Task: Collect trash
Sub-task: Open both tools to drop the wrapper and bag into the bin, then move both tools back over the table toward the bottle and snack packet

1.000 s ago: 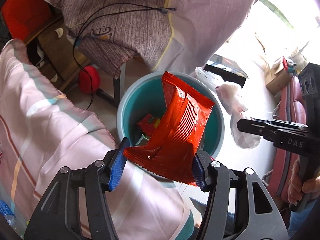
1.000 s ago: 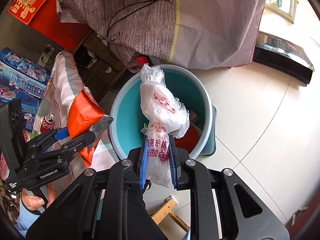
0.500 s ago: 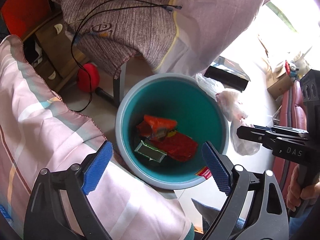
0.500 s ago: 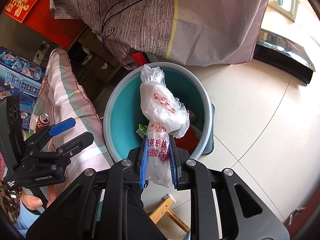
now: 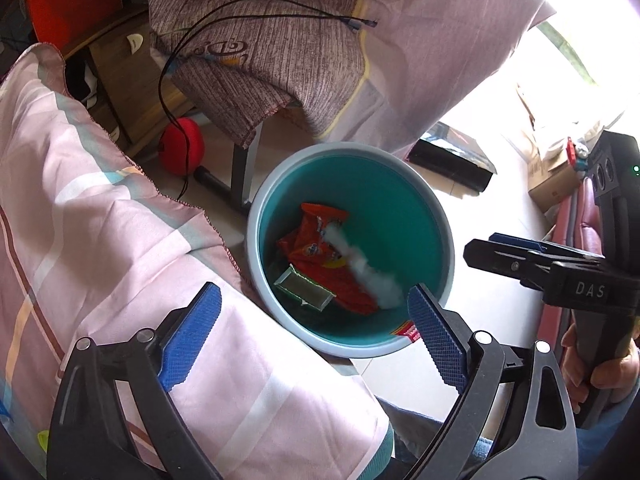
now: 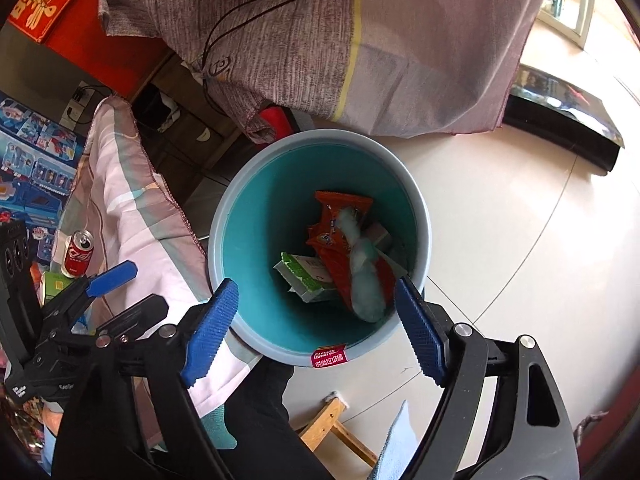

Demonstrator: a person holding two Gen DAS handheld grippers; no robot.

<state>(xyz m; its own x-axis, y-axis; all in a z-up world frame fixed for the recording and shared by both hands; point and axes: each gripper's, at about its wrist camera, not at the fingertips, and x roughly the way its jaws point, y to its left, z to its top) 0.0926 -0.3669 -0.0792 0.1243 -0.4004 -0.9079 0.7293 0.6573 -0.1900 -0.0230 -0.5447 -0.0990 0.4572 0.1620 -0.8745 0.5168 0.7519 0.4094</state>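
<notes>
A teal bin [image 5: 424, 216] [image 6: 248, 240] stands on the floor below both grippers. Inside lie an orange-red snack wrapper [image 5: 320, 248] [image 6: 340, 240], a green-and-white carton [image 5: 304, 288] [image 6: 304, 276] and a blurred clear plastic bag [image 5: 368, 268] [image 6: 366, 276] that looks to be falling in. My left gripper [image 5: 316, 340] is open and empty above the bin's near rim. My right gripper [image 6: 316, 328] is open and empty above the bin; it also shows in the left wrist view [image 5: 532, 256].
A pink striped cloth [image 5: 80, 220] covers a table at the left, with a red cola can [image 6: 78, 254] on it. A brown cloth [image 5: 272, 52] with a black cable hangs behind the bin. A black flat object [image 6: 560, 108] lies on the tiled floor.
My left gripper opened and dropped the orange-red wrapper into the bin. Then my right gripper opened and let go of the plastic bag, which now is in the bin.
</notes>
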